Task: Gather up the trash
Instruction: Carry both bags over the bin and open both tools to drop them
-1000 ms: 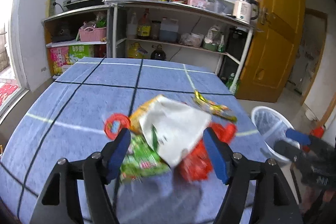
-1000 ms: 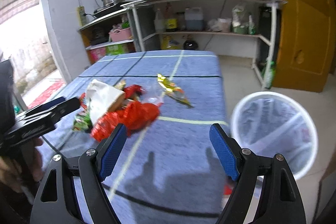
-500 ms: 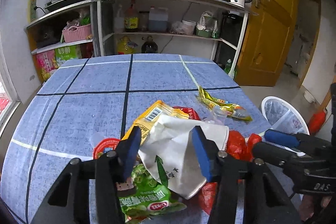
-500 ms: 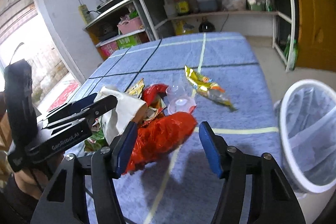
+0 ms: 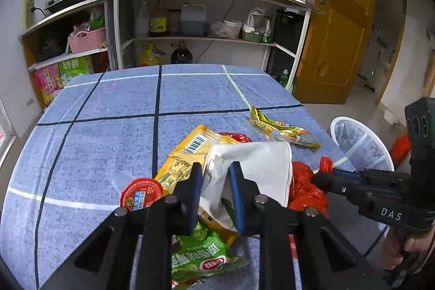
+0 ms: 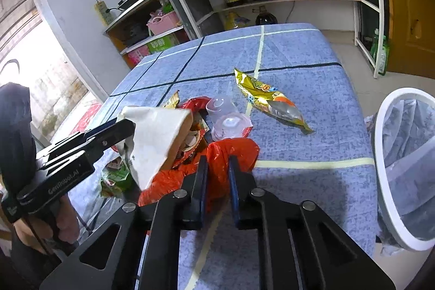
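Observation:
A heap of trash lies on the blue checked tablecloth (image 5: 108,105). My left gripper (image 5: 216,181) is shut on a white bag (image 5: 258,167), which also shows in the right wrist view (image 6: 155,137). My right gripper (image 6: 217,170) is shut on a red plastic bag (image 6: 231,154); the same bag shows in the left wrist view (image 5: 304,186). Under them lie a yellow packet (image 5: 187,154), a green packet (image 5: 201,260) and a round red lid (image 5: 141,192). A gold snack wrapper (image 6: 269,99) and a clear plastic cup (image 6: 225,121) lie apart, further out.
A white bin (image 6: 405,159) with a clear liner stands on the floor off the table's right edge. A metal shelf unit (image 5: 206,18) with bottles, pans and a kettle stands behind the table. A yellow door (image 5: 342,26) is at the right.
Both grippers have moved in on the heap and closed: the left onto the white bag, the right onto the red plastic bag. A second ago both were open and further back.

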